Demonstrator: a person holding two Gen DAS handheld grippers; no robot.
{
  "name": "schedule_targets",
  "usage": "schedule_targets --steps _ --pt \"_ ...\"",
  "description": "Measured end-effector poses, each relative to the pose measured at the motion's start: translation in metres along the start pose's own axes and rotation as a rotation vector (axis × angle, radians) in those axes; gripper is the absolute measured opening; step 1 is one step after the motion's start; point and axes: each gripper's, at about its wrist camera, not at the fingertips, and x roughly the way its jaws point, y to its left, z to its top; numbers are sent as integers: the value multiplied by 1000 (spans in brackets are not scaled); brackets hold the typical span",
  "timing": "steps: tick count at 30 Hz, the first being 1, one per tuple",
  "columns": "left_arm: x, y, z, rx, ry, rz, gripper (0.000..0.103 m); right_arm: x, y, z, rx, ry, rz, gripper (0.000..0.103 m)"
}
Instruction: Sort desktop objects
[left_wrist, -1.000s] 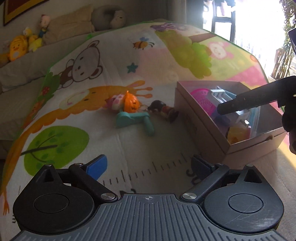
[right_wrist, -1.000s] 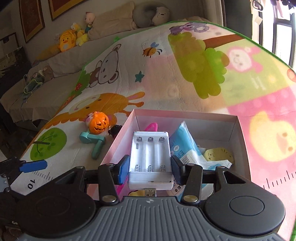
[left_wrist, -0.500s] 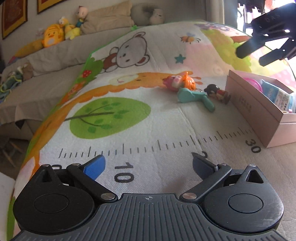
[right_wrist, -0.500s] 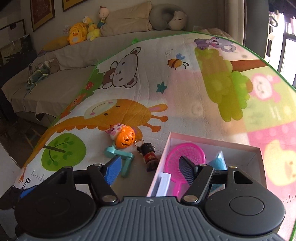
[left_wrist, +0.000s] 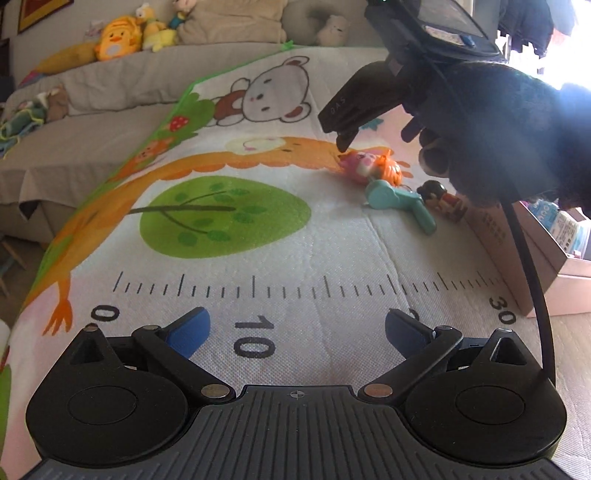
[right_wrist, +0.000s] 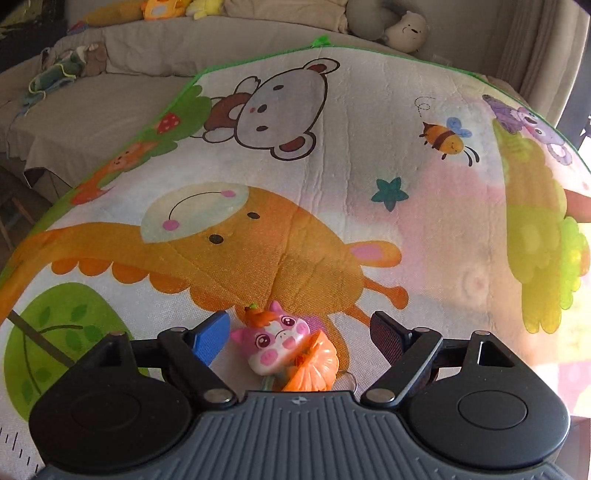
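A pink pig toy (right_wrist: 276, 341) and an orange pumpkin toy (right_wrist: 314, 367) lie on the cartoon play mat between the fingers of my right gripper (right_wrist: 297, 338), which is open and low over them. In the left wrist view the same pig (left_wrist: 356, 168) and pumpkin (left_wrist: 389, 173) lie by a teal toy (left_wrist: 400, 205) and a small doll figure (left_wrist: 441, 199), with the right gripper's finger (left_wrist: 347, 138) just above the pig. My left gripper (left_wrist: 295, 325) is open and empty over the printed ruler.
A cardboard box (left_wrist: 517, 258) with sorted items stands at the right of the mat. A sofa with plush toys (left_wrist: 118, 37) runs along the back. The mat's green edge (left_wrist: 162, 122) drops off at the left.
My right gripper let go of the white battery holder in the box, then moved left and down over the pig and pumpkin. My left gripper pulled back to the ruler marks.
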Motion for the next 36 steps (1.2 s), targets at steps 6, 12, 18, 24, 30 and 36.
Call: schedule_targets --steps 6,12,18,24,30,36 --pt "-3 3 1 -4 -7 -4 103 16 1 -4 -2 69 1 66" --pt "-5 -3 -1 42 -13 -25 103 -1 -1 -29 -4 76 41 56" --pt "-9 -12 -4 93 -23 -52 103 -43 1 -64 -8 108 166 56" --pt "-8 -14 -6 108 -14 -80 103 -87 8 -103 18 181 360 56" --pt "-12 -27 -10 172 -17 -119 103 -125 -6 -120 59 123 402 70" --pt "-11 -48 -15 258 4 -131 103 -128 -32 -128 74 44 171 70"
